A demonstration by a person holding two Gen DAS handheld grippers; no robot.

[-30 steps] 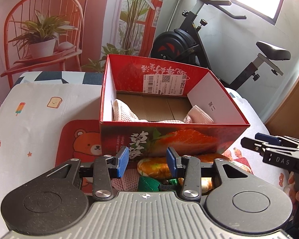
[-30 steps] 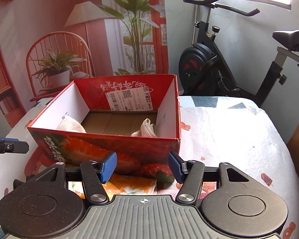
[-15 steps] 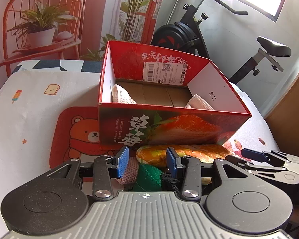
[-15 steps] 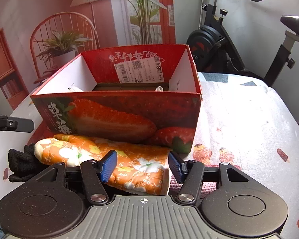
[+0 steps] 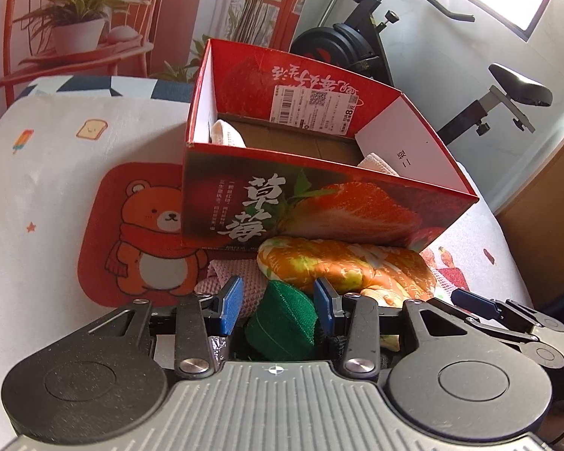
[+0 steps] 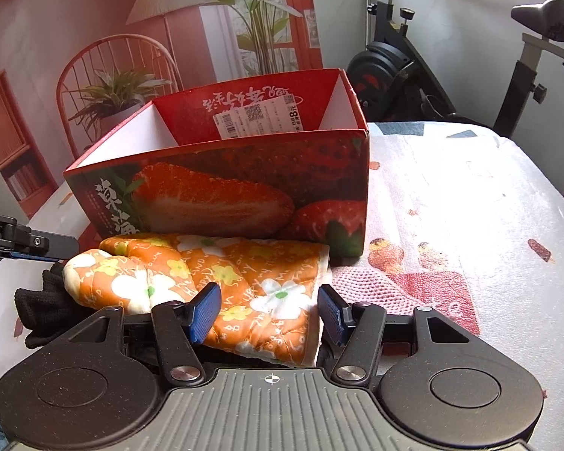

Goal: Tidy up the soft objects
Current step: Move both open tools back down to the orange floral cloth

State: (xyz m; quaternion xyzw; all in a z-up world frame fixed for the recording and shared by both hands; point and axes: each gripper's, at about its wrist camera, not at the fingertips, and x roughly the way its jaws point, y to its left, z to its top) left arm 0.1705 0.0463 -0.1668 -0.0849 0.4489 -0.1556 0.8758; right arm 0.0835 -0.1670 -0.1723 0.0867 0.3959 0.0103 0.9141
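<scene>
Orange quilted fabric with white flowers, an oven mitt (image 6: 214, 282), lies across the lower centre of the right wrist view, just in front of the red strawberry box (image 6: 225, 188) and touching its front wall. Right gripper (image 6: 269, 314): blue pads spread wide, straddling the mitt's cuff end; contact with the fabric cannot be told for sure, no pinch visible. A black knitted piece (image 6: 43, 310) pokes out from under the mitt's thumb end at lower left. A pink knitted cloth (image 6: 361, 282) lies flat to the right of the mitt, under its edge. In the left wrist view, the left gripper (image 5: 278, 306) also has its fingers apart, one on each side of a green folded cloth (image 5: 284, 315) at lower centre; the right pad looks close against it, the left pad stands clear. The mitt (image 5: 342, 263) sits just beyond the green cloth, against the box front (image 5: 319, 203). Pink cloth (image 5: 240, 278) shows between mitt and left pad. Inside the box, two pale mesh items: one at the left inner wall (image 5: 225, 133), one near the right wall (image 5: 378, 163). Bear mat (image 5: 131, 233) lies left of the box, partly under it. Table cover (image 5: 49, 173) is white with small prints. Exercise bike (image 5: 413, 49) upper right.
</scene>
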